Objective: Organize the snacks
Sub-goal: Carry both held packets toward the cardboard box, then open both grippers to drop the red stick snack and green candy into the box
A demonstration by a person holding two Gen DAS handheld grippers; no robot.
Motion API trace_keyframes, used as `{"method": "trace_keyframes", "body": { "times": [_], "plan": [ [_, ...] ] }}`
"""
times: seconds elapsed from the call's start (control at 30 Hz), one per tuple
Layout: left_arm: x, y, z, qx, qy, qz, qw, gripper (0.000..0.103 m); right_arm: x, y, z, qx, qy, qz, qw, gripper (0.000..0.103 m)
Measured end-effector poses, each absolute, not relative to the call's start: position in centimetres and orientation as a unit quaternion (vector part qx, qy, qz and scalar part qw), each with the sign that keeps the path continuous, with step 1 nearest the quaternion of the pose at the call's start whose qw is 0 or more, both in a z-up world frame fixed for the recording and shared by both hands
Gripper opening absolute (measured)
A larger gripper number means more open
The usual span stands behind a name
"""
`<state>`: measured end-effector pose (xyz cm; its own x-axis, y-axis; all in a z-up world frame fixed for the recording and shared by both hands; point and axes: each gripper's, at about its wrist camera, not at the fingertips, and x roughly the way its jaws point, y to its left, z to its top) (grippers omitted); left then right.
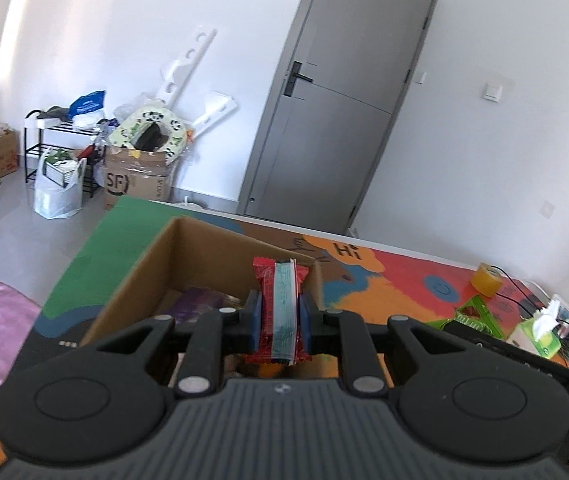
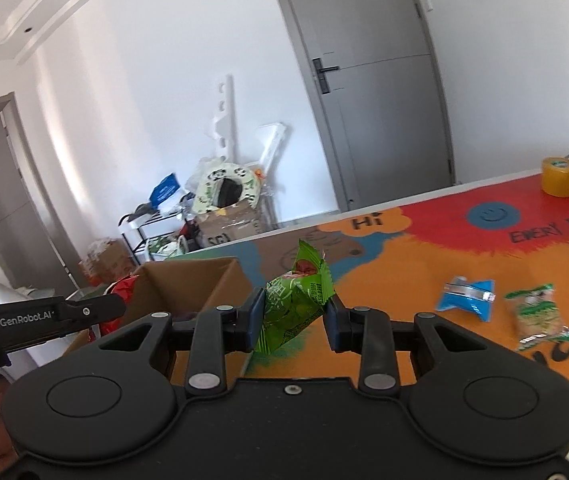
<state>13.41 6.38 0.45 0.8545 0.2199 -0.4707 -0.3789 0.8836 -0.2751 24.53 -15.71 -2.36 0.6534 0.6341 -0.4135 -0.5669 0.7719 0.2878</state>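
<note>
Holding two snacks above a patterned table [image 2: 424,264], one per gripper, with a cardboard box [image 1: 208,256] as the apparent collecting place.

Item 1. Left gripper [image 1: 280,320]: closed on a red packet [image 1: 262,276] with a pale blue strip on its facing side, held upright over the open box. A dark purple packet [image 1: 200,300] already lies inside. Risk: the packet stands tall between the pads and is pinched low down, so it may tip or snag the near wall of the box when let go, landing on the rim or outside.

Item 2. Right gripper [image 2: 294,314]: closed on a crumpled green packet [image 2: 294,300], held above the table just beside the box [image 2: 188,284]. The grip catches only the lower, puffy part and the wrapper looks slick; it may slide out before reaching the box, and a harder squeeze may burst it or crush what is inside.

Item 3. Crowding: in the right wrist view the left gripper [image 2: 116,306] and its red packet [image 2: 122,286] sit at the box opening. If both come in together, the tools may knock each other or shove the light box across the table.

Item 4. Outstanding: a blue packet [image 2: 466,300] and a green-and-white packet [image 2: 536,316] lie on the table, well apart from the box. A tape roll [image 2: 558,176] and a tissue box [image 1: 534,332] stand nearby and could be mistaken for snacks.
</note>
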Motion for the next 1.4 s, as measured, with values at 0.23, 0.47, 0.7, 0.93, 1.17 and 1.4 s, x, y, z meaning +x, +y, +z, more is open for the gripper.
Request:
{"method": "trace_keyframes", "body": {
  "times": [0.23, 0.47, 0.7, 0.93, 1.17, 1.4],
  "plan": [
    [12.8, 8.4, 0.5, -0.192, 0.218, 0.172, 0.941, 0.018, 23.9, -13.0, -1.7, 0.051, 0.249, 0.355, 0.9, 0.032],
    [12.5, 9.5, 0.0, -0.203, 0.236, 0.162, 0.936, 0.024, 23.1, -10.3, -1.2, 0.033, 0.248, 0.376, 0.892, 0.032],
    [11.3, 11.2, 0.2, -0.218, 0.23, 0.18, 0.931, 0.029, 22.0, -8.5, -0.8, 0.021, 0.247, 0.39, 0.887, 0.032],
    [10.3, 11.7, 0.4, -0.225, 0.224, 0.188, 0.929, 0.03, 21.0, -6.9, -0.7, 0.017, 0.256, 0.411, 0.875, 0.034],
    [9.9, 11.6, 0.6, -0.225, 0.223, 0.188, 0.93, 0.041, 20.6, -7.7, -0.3, 0.022, 0.256, 0.404, 0.878, 0.046],
    [10.8, 9.8, 0.6, -0.215, 0.229, 0.166, 0.935, 0.054, 21.3, -10.8, -0.8, 0.038, 0.266, 0.37, 0.889, 0.047]
  ]
}}
